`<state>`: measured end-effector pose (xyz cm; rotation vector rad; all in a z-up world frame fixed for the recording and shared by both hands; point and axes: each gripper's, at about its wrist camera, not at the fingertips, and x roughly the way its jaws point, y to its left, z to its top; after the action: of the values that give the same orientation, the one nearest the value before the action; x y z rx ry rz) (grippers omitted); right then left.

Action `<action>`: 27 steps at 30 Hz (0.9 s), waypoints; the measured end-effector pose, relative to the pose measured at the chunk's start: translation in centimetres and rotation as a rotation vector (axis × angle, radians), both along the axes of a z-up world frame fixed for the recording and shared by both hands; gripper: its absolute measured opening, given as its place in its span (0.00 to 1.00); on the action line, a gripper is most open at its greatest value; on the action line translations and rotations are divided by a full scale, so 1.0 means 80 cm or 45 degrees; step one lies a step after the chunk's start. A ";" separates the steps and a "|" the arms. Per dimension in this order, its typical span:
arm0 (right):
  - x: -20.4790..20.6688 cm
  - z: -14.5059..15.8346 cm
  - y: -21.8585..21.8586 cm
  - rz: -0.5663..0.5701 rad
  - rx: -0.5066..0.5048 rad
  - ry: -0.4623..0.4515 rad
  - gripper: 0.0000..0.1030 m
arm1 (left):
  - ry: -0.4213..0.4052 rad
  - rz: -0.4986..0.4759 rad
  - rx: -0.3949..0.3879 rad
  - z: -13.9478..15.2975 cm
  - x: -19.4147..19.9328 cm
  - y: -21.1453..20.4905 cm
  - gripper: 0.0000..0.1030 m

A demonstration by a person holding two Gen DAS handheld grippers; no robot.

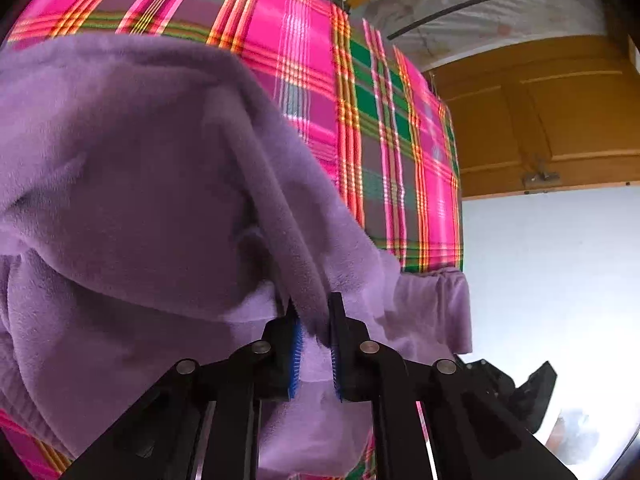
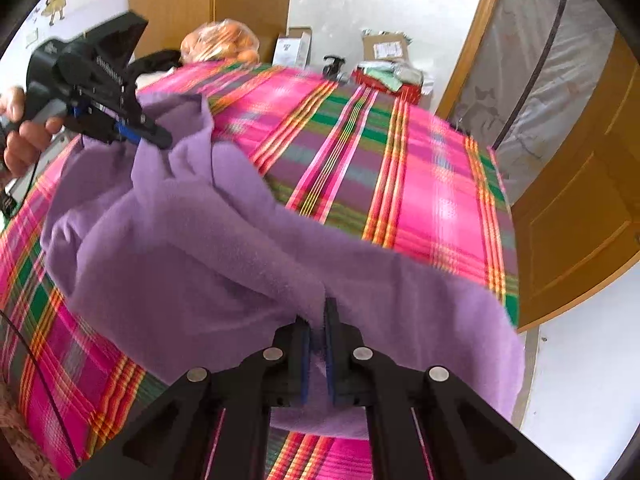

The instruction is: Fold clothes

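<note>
- Pink plaid bedsheet covers the bed.
- Purple fleece garment lies bunched across the sheet, its edges lifted.
- Left gripper, fingers nearly together, pinches a fleece fold between its blue pads.
- Right gripper is likewise clamped on a fleece edge.
- A hand holds the left gripper's handle.

Black angular linkages with round silver pins are seen on both tongs; the fingers are lined with ribbed blue pads.
</note>
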<state>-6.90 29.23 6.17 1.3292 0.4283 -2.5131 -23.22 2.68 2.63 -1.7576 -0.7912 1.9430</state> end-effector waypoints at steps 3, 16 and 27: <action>-0.004 0.014 0.003 -0.016 -0.010 0.044 0.06 | 0.003 0.015 0.019 0.003 -0.002 -0.001 0.09; -0.005 0.061 0.008 -0.076 -0.036 0.210 0.06 | 0.073 0.057 0.090 0.030 -0.001 -0.011 0.09; -0.058 0.059 0.018 -0.154 -0.001 0.257 0.06 | 0.125 0.119 0.138 0.045 -0.023 -0.009 0.09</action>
<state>-11.51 30.68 10.92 1.1364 0.3983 -2.7602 -25.09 1.99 6.26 -1.5763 -0.9403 1.9893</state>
